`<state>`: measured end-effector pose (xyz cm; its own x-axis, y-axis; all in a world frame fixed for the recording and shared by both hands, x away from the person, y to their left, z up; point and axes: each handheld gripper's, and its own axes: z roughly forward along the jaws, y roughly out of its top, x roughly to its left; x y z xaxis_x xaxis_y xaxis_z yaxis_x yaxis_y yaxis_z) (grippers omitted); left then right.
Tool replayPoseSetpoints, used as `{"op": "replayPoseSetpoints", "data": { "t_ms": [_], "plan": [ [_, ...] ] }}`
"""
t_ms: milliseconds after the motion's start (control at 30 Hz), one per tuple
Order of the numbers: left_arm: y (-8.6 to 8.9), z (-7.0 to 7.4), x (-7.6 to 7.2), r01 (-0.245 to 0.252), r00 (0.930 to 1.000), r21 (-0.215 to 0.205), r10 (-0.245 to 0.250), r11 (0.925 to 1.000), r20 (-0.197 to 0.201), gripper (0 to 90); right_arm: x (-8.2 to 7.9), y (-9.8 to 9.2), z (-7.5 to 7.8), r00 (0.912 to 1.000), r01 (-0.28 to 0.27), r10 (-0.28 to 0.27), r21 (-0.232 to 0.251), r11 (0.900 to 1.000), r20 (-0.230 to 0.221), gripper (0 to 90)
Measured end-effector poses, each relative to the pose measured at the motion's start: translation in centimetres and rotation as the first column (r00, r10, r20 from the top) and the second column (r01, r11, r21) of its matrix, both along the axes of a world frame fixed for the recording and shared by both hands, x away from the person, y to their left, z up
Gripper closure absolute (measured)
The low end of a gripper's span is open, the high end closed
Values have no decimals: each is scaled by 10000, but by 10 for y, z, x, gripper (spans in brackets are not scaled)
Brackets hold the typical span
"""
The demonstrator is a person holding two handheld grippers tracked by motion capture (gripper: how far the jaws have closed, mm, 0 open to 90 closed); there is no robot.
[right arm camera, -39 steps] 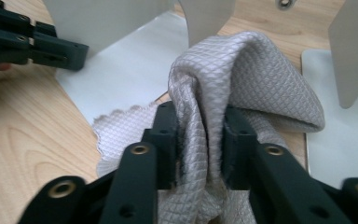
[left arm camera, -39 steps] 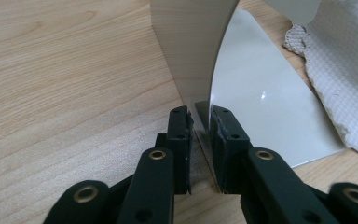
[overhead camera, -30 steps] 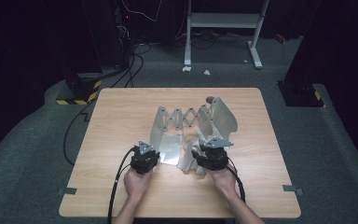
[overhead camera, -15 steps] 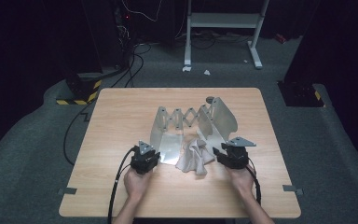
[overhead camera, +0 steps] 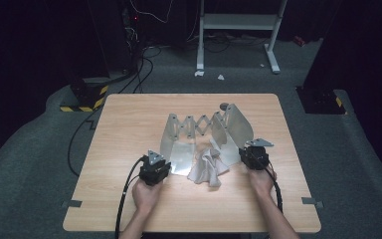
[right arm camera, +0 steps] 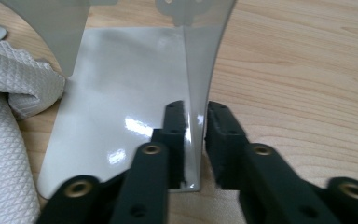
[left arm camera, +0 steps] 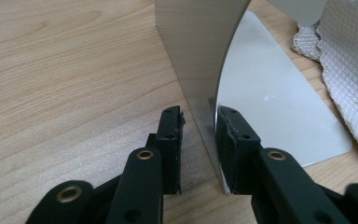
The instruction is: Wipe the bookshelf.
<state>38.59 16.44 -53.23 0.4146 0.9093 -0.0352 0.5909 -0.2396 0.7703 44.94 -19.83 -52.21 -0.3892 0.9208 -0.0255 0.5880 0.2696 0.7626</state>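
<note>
A shiny metal expanding rack (overhead camera: 194, 122) stands mid-table, two upright end plates joined by scissor links. A crumpled white waffle cloth (overhead camera: 208, 168) lies between the plates at the front. My left gripper (overhead camera: 165, 163) straddles the left plate's front edge (left arm camera: 196, 46). Its jaws have eased apart a little: the right pad is at the metal and the left pad stands just off it (left arm camera: 199, 119). My right gripper (overhead camera: 242, 149) has just been closing and now pinches the right plate's front edge (right arm camera: 200, 56) between both pads (right arm camera: 196, 112). The cloth's edge shows in the left gripper view (left arm camera: 349, 70) and the right gripper view (right arm camera: 14, 93).
The wooden table (overhead camera: 129, 124) has bare room left of and in front of the rack. A small dark round thing (overhead camera: 224, 105) lies behind the right plate. Beyond the table are floor cables, a black-and-yellow striped block (overhead camera: 82, 102) and a white stand (overhead camera: 238, 22).
My right gripper left the cloth in the middle, moved right to the right plate and closed on its edge. The cloth now lies uncovered. The left hand stayed put.
</note>
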Motion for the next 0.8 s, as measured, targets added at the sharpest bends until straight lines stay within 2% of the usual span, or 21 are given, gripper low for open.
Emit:
{"op": "replayPoseSetpoints", "data": {
  "t_ms": [33, 67, 133, 367, 433, 533, 600, 633, 700, 800],
  "plan": [
    [0, 0, 0, 6, 10000, 1, -6, 10000, -1, 709, 0, 1, -2, 10000, 10, -12, -164, 9999, -73, 843],
    [0, 0, 0, 11, 10000, -15, -11, 10000, -7, 708, -1, 2, -3, 10000, -2, 3, -338, 9994, 42, 878],
    [1, 0, 0, 29, 10000, 8, -29, 10000, -14, 709, -5, 1, -3, 10000, -59, 58, -241, 9997, -47, 884],
    [1, 0, 4, 65, 10000, -80, -65, 9999, -16, 731, -30, 8, -6, 9996, 263, -260, -261, 9993, 115, 880],
    [2, 0, 5, 22, 10000, -91, -22, 10000, -29, 734, -36, 11, -6, 9995, 309, -308, -333, 9990, 26, 874],
    [3, 0, 8, -66, 10000, -116, 65, 9999, -43, 736, -40, 14, -7, 9994, 332, -329, -475, 9983, 70, 869],
    [2, 0, 7, -167, 9998, -97, 166, 9998, -98, 734, -40, 14, -7, 9993, 386, -386, -368, 9986, 4, 865],
    [2, 1, 6, -204, 9997, -43, 204, 9998, -147, 723, -40, 14, -7, 9992, 394, -395, -376, 9985, 4, 863],
    [1, 2, 3, -228, 9993, -172, 223, 9996, -284, 630, -40, 15, -7, 9994, 332, -330, -457, 9984, 49, 842],
    [0, 4, -4, -283, 9986, -357, 267, 9990, -463, 532, -40, 14, -7, 9996, 299, -299, -317, 9990, -7, 826]
  ]
}}
